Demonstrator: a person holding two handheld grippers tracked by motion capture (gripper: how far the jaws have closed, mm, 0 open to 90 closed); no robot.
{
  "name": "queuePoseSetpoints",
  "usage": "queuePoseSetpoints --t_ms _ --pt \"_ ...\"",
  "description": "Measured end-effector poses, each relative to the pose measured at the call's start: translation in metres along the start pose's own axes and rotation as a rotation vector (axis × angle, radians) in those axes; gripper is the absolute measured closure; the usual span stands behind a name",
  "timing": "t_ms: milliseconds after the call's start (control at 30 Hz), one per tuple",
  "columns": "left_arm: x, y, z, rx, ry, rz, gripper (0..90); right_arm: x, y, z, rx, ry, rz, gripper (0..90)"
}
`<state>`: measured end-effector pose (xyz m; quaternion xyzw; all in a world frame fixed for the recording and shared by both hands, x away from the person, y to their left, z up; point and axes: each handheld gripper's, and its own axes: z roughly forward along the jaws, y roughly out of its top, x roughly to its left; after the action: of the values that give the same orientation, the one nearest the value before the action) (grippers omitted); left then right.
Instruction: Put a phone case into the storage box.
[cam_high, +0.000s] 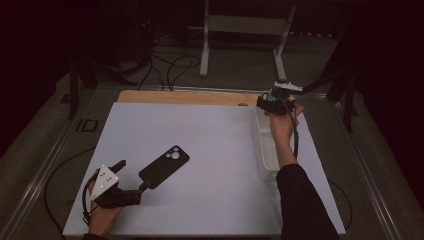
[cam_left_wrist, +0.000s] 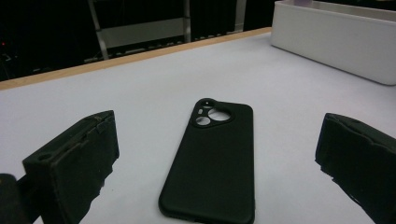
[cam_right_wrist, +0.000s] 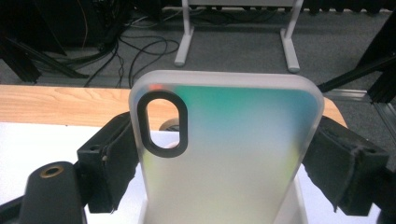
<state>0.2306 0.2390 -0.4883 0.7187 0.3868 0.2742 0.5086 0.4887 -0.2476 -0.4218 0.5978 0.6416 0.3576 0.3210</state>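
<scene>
A black phone case (cam_high: 164, 166) (cam_left_wrist: 212, 163) lies flat on the white mat, camera cut-out pointing away. My left gripper (cam_high: 132, 175) (cam_left_wrist: 217, 186) is open, one jaw on each side of the case's near end, neither touching it. My right gripper (cam_high: 274, 101) (cam_right_wrist: 229, 168) is held up over the far end of the white bin (cam_high: 266, 150) and is shut on a translucent phone case (cam_right_wrist: 233, 140) with a teal tint and an oval camera hole. That case stands upright between the jaws.
The white mat (cam_high: 210, 135) covers a wooden table whose far edge (cam_high: 185, 97) shows. The bin (cam_left_wrist: 336, 42) sits along the mat's right side. On the floor beyond are a metal stand (cam_high: 245, 30), loose cables (cam_high: 170, 62) and black frame legs.
</scene>
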Motion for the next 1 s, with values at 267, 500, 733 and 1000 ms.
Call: queuePoseSetpoints --t_ms 267,500,733,1000 --pt "0.001 -0.001 -0.001 -0.002 0.0 -0.003 0.0 0.002 -0.004 0.011 0.027 -0.015 -0.016 16.5" --pt "0.001 -0.001 -0.001 0.0 0.001 -0.003 0.0 0.004 -0.009 0.022 0.064 -0.028 -0.039 16.4" --pt "0.001 -0.001 -0.002 -0.001 0.002 -0.005 0.0 0.001 -0.011 0.028 0.093 -0.031 -0.016 16.3" --pt "0.001 -0.001 -0.002 0.0 0.005 -0.005 0.0 -0.002 -0.007 0.028 0.101 -0.024 -0.004 9.4"
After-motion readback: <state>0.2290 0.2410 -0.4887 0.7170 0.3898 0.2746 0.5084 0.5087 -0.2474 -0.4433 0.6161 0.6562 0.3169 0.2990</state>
